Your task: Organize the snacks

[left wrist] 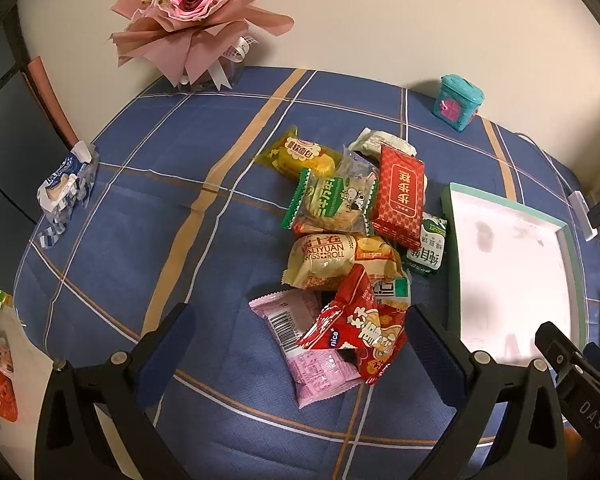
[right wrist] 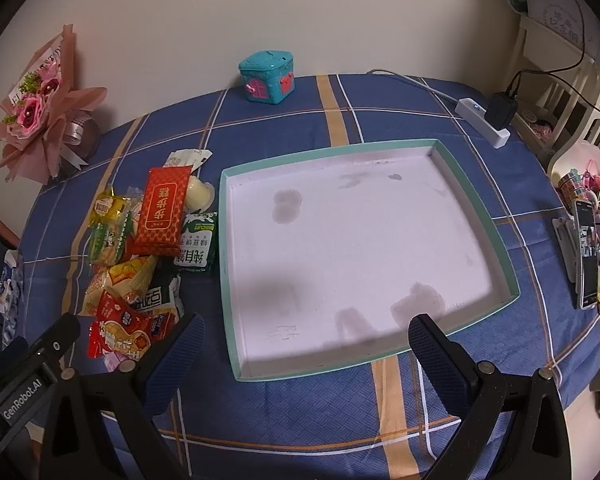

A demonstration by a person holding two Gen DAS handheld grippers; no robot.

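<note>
A pile of snack packets (left wrist: 352, 216) lies on the blue plaid tablecloth, left of a shallow white tray with a teal rim (left wrist: 450, 248). The tray holds nothing in the right wrist view (right wrist: 476, 200). The pile also shows in the right wrist view (right wrist: 140, 248). My left gripper (left wrist: 300, 320) is open, low over the nearest packets: a pink packet (left wrist: 316, 368) and a red packet (left wrist: 360, 332) lie between its fingers. My right gripper (right wrist: 304, 328) is open and empty over the tray's near edge.
A pink bouquet (left wrist: 196, 12) stands at the table's far left. A teal toy box (right wrist: 268, 76) sits by the wall. A blue-white wrapper (left wrist: 66, 184) lies at the left edge. A power strip (right wrist: 486, 120) and a phone (right wrist: 586, 256) are on the right.
</note>
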